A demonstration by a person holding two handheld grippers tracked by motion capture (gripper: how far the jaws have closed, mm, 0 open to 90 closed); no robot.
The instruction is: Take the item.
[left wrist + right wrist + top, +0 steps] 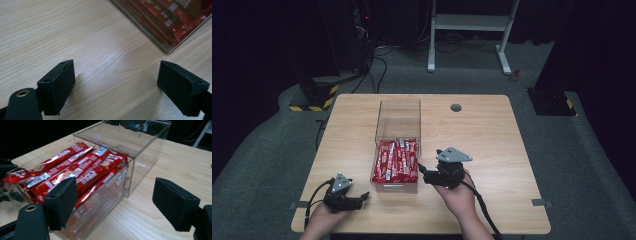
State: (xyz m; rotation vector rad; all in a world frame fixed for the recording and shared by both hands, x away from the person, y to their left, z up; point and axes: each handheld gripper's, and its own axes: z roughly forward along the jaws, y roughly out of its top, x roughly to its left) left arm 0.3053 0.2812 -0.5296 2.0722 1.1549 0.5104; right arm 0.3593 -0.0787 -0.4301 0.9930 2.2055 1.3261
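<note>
Both grippers sit low at the near edge of the table, jaws apart and holding nothing.

The right gripper (424, 171) hangs just beside the right wall of the clear box (398, 120), its jaws spread wide and pointing toward it; in the right gripper view the red snack bars (75, 170) lie stacked lengthwise in the box's near section, the far section bare. The left gripper (362, 198) rests near the front left corner of the wooden table (492, 150), jaws also parted over bare wood, the box's corner just ahead of them. A person's hand (459, 197) carries the right one, a black cable (484, 210) trailing off the edge.
</note>
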